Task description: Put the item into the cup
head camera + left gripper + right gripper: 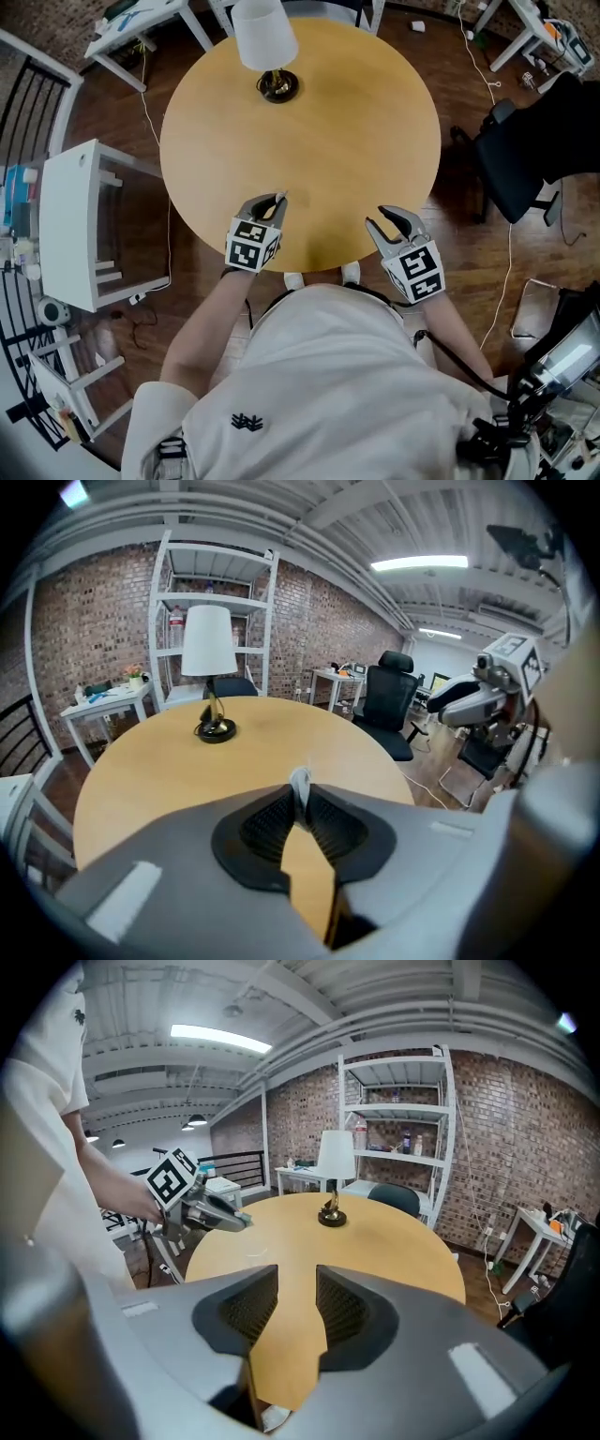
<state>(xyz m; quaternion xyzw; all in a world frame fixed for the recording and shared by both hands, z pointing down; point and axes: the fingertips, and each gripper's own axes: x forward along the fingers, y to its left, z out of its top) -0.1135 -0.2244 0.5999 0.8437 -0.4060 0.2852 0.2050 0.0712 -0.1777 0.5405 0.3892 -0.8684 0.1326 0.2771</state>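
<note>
My left gripper [277,200] hovers over the near edge of the round wooden table [309,122]. Its jaws are shut, and a small pale sliver of an item [299,786] sticks up, pinched between the tips; I cannot tell what it is. My right gripper [392,224] is held level with it at the table's near right edge, open with nothing between its fingers [253,1309]. From the right gripper view, the left gripper [242,1223] shows at the left, over the table's rim. No cup is visible in any view.
A lamp [266,47] with a white shade and a dark round base stands at the table's far side. A white side table [80,225] is at the left, a black office chair [525,159] at the right, and cables lie on the wooden floor.
</note>
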